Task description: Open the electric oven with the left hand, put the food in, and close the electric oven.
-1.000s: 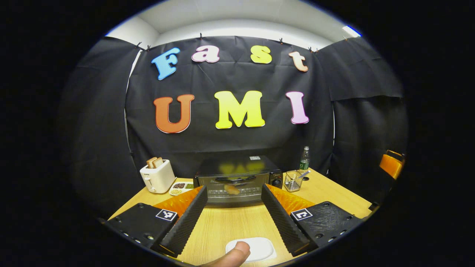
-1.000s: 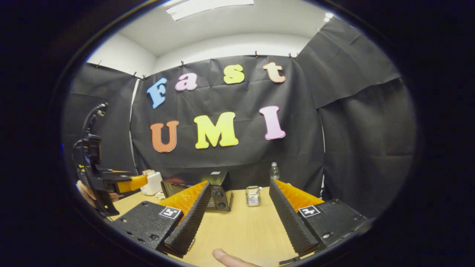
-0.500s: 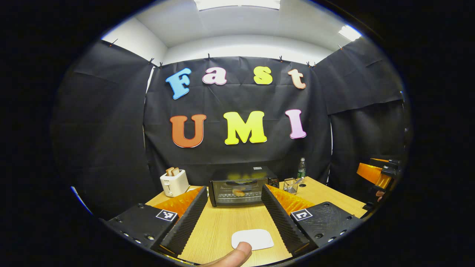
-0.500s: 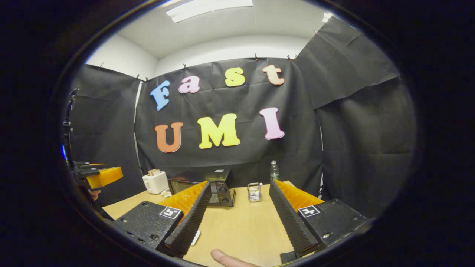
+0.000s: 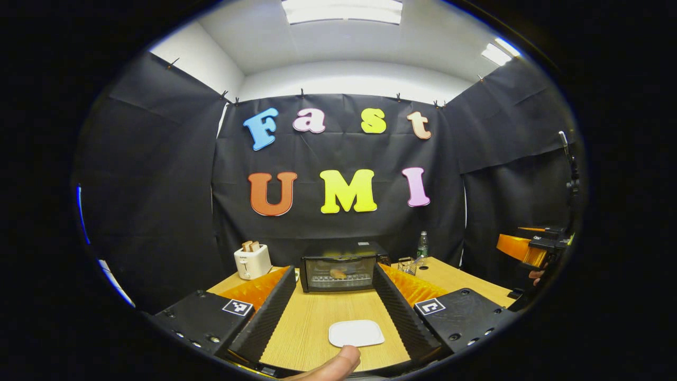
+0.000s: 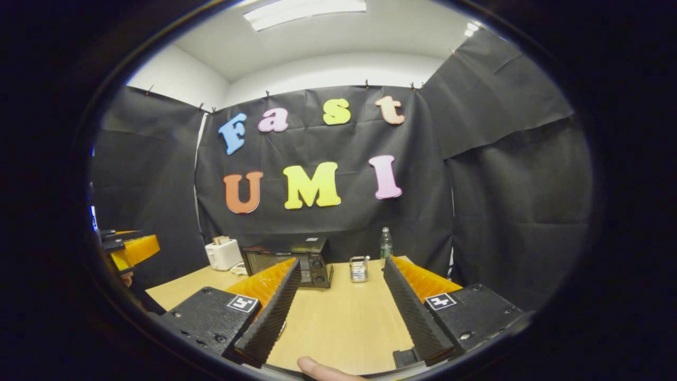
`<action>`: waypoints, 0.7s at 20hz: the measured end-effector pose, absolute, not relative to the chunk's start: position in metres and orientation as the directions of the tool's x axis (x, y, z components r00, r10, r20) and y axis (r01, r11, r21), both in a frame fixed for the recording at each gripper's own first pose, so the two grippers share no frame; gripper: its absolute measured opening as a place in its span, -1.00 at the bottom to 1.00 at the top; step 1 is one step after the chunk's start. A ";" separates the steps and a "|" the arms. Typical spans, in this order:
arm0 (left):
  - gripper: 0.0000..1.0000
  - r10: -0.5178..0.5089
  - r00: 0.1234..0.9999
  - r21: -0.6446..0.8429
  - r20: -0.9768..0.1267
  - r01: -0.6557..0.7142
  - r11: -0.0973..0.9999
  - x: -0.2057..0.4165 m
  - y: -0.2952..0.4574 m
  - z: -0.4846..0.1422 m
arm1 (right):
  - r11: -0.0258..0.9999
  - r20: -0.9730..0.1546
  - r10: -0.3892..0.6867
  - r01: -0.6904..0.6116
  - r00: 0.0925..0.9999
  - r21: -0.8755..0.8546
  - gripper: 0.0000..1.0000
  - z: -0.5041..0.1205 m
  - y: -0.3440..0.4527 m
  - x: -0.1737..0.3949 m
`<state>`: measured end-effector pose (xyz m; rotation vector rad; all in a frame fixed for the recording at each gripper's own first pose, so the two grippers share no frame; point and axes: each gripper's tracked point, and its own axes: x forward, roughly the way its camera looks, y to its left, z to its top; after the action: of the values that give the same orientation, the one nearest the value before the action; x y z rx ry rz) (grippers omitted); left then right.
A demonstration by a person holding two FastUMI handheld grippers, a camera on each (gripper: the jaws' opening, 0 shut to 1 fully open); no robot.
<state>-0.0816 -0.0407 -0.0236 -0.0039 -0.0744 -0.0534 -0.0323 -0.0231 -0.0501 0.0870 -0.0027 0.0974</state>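
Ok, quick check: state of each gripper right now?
Left gripper: open, holding nothing, above the table.
Right gripper: open, holding nothing.

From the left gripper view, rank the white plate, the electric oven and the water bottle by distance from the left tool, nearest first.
1. White plate: on the table just ahead of the left tool, between its open fingers.
2. Electric oven: farther back, centre of the table, door shut.
3. Water bottle: farthest, behind the oven to the right, by the wall.
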 end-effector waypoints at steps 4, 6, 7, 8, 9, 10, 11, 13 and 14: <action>0.91 -0.039 0.996 0.001 0.075 0.039 0.999 -0.081 -0.036 -0.026 | 0.998 0.038 0.059 -0.060 0.998 0.018 0.95 -0.037 -0.022 -0.037; 0.91 -0.047 0.996 -0.002 0.077 0.048 0.999 -0.078 -0.038 -0.028 | 0.998 0.028 0.070 -0.070 0.997 0.004 1.00 -0.037 -0.014 -0.038; 0.91 -0.048 0.997 0.001 0.067 0.048 0.999 -0.077 -0.038 -0.033 | 0.997 0.024 0.078 -0.078 0.997 0.010 1.00 -0.038 -0.010 -0.038; 0.91 -0.046 0.997 0.005 0.058 0.046 0.999 -0.076 -0.038 -0.036 | 0.996 0.019 0.084 -0.084 0.996 0.016 1.00 -0.039 -0.008 -0.037; 0.92 -0.048 0.997 0.011 0.054 0.047 0.999 -0.074 -0.040 -0.038 | 0.996 0.015 0.088 -0.088 0.996 0.018 1.00 -0.042 -0.009 -0.035; 0.92 -0.042 0.998 0.016 0.050 0.041 0.999 -0.074 -0.040 -0.039 | 0.996 0.011 0.090 -0.090 0.996 0.018 1.00 -0.042 -0.009 -0.034; 0.92 -0.034 0.998 0.019 0.045 0.034 0.999 -0.072 -0.038 -0.041 | 0.996 0.008 0.091 -0.091 0.996 0.018 1.00 -0.044 -0.010 -0.034; 0.92 -0.034 0.998 0.019 0.044 0.034 0.999 -0.071 -0.040 -0.042 | 0.995 0.010 0.092 -0.092 0.996 0.024 1.00 -0.044 -0.012 -0.036; 0.92 -0.040 0.998 0.018 0.046 0.039 0.999 -0.073 -0.042 -0.041 | 0.995 0.014 0.094 -0.095 0.995 0.026 1.00 -0.044 -0.013 -0.036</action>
<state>-0.0732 -0.0416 -0.0410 0.0176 -0.0462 -0.0399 -0.0358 -0.0127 -0.0437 0.0264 -0.0132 0.0948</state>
